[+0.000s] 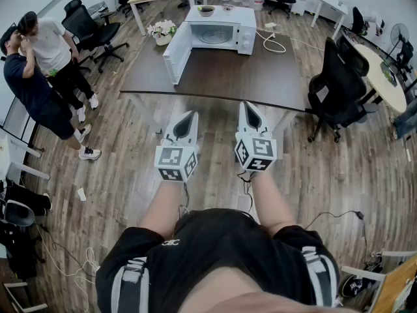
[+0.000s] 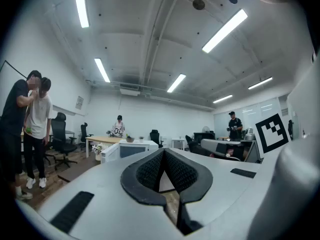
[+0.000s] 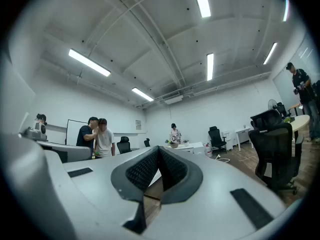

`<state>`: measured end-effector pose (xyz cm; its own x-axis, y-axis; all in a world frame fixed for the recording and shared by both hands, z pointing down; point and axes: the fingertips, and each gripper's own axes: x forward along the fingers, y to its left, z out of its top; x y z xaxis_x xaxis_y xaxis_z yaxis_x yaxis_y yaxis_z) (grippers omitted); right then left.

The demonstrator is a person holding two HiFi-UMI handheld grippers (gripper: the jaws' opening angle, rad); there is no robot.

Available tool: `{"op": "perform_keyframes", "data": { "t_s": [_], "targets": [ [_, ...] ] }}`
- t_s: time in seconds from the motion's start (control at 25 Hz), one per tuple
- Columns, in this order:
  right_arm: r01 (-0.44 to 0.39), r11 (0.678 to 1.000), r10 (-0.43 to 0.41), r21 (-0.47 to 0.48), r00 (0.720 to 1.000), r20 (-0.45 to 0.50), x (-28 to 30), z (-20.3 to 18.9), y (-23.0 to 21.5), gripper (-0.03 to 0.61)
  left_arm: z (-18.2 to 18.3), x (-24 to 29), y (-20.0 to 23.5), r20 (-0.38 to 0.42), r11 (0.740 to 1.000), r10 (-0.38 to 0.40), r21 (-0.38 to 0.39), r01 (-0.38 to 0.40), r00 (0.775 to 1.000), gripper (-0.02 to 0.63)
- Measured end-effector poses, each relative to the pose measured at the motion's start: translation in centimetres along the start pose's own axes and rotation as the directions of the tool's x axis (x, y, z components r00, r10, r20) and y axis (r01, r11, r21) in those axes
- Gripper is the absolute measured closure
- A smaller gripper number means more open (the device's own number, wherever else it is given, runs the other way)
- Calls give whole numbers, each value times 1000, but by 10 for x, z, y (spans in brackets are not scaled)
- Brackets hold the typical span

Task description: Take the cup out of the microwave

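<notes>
Well beyond the jaws, microwave (image 1: 242, 36)

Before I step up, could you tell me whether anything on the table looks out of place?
The white microwave on the dark table stands with its door swung open, a small dark bowl sits on its roof, and a white cable lies loose beside it. Nothing looks spilled.

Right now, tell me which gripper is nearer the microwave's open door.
Left. Left gripper lines up with the door, short of the table; right gripper sits farther right.
</notes>
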<state>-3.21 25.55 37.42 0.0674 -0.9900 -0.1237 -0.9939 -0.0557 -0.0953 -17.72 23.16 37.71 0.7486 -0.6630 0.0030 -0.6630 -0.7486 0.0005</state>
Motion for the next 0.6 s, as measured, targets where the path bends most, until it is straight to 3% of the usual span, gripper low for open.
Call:
{"op": "perform_keyframes", "data": {
  "t_s": [0.6],
  "targets": [
    [20,1000,-20,-11,1000,-10,22,-10,41,578,-4,-1,38,10,998,-62,3,62,998,612]
  ]
}}
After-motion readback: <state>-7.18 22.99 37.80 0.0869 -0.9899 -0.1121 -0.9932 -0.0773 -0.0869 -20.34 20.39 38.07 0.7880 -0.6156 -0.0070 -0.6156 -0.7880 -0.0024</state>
